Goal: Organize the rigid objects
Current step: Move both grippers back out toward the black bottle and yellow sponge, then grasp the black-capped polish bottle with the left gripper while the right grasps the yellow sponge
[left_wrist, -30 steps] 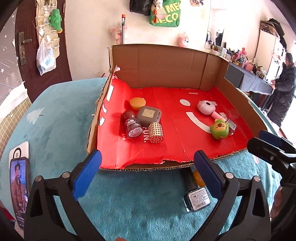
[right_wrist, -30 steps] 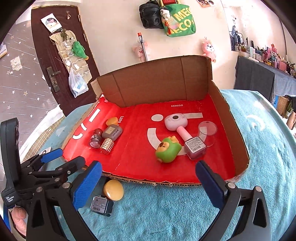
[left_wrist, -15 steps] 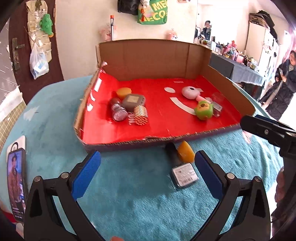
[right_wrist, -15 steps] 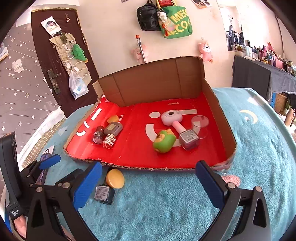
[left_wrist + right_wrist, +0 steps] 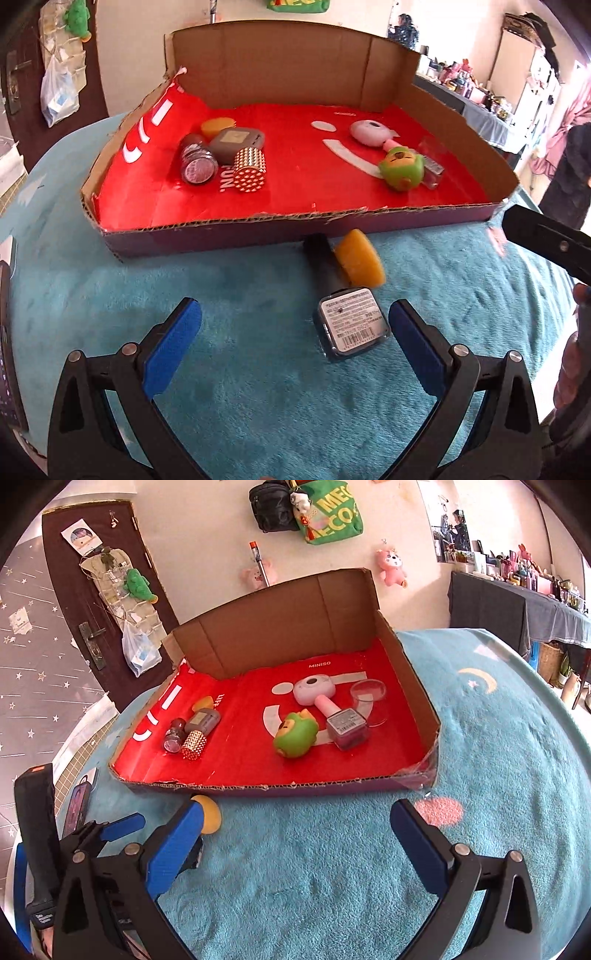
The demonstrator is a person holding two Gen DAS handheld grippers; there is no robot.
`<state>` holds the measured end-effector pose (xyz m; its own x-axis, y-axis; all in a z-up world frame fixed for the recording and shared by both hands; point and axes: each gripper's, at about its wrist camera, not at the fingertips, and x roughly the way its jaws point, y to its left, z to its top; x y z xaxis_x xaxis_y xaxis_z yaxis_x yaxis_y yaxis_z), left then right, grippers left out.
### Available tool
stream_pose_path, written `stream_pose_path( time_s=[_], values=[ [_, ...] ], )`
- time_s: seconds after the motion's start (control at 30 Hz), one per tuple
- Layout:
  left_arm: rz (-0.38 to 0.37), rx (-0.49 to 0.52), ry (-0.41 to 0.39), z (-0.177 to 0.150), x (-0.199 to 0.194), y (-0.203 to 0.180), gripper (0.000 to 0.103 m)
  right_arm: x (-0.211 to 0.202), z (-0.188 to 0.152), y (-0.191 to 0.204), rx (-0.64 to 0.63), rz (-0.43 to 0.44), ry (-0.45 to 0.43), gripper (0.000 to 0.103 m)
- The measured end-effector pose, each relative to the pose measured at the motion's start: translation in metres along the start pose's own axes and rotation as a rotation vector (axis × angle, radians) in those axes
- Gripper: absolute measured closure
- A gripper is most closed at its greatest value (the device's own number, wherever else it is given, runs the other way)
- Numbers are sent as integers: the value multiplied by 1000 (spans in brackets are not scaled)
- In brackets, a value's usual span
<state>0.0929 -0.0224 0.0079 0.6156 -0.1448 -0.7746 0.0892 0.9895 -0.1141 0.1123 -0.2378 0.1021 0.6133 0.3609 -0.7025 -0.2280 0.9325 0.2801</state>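
Observation:
A dark nail polish bottle (image 5: pixel 349 320) lies on the teal cloth just outside the box's front wall, its labelled base toward me, with a yellow disc (image 5: pixel 358 263) leaning on it. My left gripper (image 5: pixel 293 330) is open and empty; the bottle lies just inside its right finger. The disc also shows in the right wrist view (image 5: pixel 209 813). My right gripper (image 5: pixel 295 834) is open and empty over the cloth in front of the cardboard box (image 5: pixel 280 624). The left gripper (image 5: pixel 118 825) shows at lower left there.
Inside the red-lined box (image 5: pixel 476 146) lie a green toy (image 5: pixel 402 170), a pink round toy (image 5: pixel 370 130), a studded cylinder (image 5: pixel 249 173), a glitter jar (image 5: pixel 195 166), a grey case (image 5: pixel 232 142) and a pink polish bottle (image 5: pixel 345 726). A phone (image 5: pixel 75 805) lies at left.
Both grippers pulled back and dropped lower. The dark bottle and yellow disc now sit between and just ahead of the left fingers. Nothing was grasped.

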Motion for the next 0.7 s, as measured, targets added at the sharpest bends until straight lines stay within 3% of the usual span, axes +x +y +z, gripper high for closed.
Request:
stream_pose_path(
  time_s=[0.1, 0.2, 0.43, 0.53, 0.7],
  values=[
    [-4, -15, -1, -1, 1, 7, 0, 5, -2, 2, 2, 11, 15, 0],
    [61, 6, -20, -3, -1, 12, 0, 12, -4, 5, 7, 27, 31, 0],
    [132, -21, -25, -7, -4, 39, 0, 37, -9, 22, 5, 78, 92, 0],
    [99, -47, -22, -9, -4, 49, 0, 49, -10, 30, 11, 113, 124, 0],
    [57, -11, -45, -7, -8, 45, 1, 66, -8, 39, 27, 160, 169, 14]
  ],
)
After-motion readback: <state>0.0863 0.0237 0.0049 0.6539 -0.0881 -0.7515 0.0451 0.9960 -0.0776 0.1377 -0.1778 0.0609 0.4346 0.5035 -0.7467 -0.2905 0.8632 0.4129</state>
